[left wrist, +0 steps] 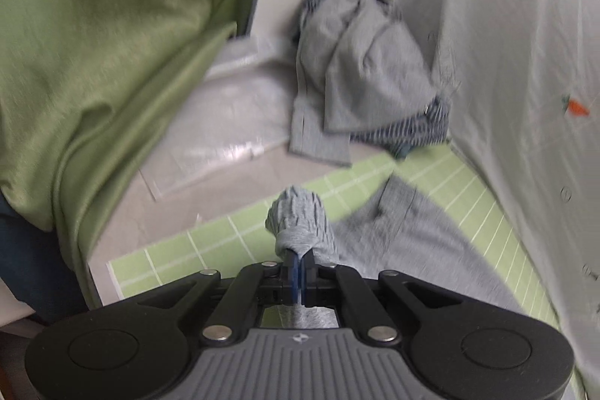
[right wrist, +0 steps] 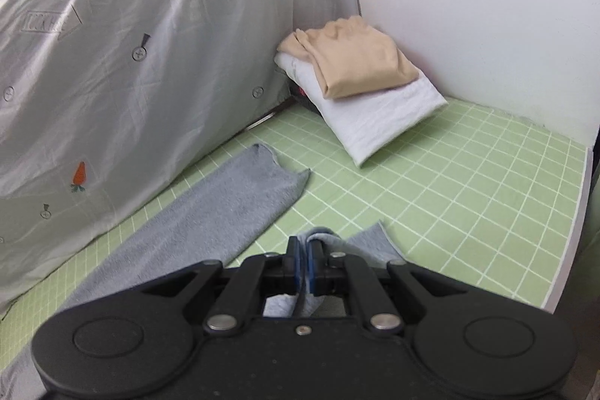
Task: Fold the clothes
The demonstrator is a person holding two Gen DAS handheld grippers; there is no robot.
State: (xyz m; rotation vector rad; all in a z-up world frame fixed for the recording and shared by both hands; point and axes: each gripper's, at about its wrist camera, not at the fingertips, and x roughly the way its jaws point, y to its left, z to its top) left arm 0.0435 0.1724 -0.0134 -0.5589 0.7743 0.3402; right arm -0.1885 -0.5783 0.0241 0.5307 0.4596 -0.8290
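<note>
Green gridded mat [right wrist: 468, 190] covers the surface, bounded by a white wall [right wrist: 487, 6]. Grey garment [right wrist: 225, 208] lies spread on the mat, one edge bunched and lifted. Left tongs [left wrist: 298, 259] are closed on a gathered wad of the grey fabric; right tongs [right wrist: 302, 250] are closed on another fold of the same garment, the cloth pinched between the blue pads [right wrist: 310, 268]. Just beside the garment hangs a pale sheet [right wrist: 131, 62] printed with carrots. In the right wrist view, a folded stack stands in the corner: a tan piece [right wrist: 356, 62] on a white one [right wrist: 378, 115]. In the left wrist view, a heap of grey and striped clothes [left wrist: 360, 70] rests against the wall, and a green cloth [left wrist: 105, 44] fills the left side.
</note>
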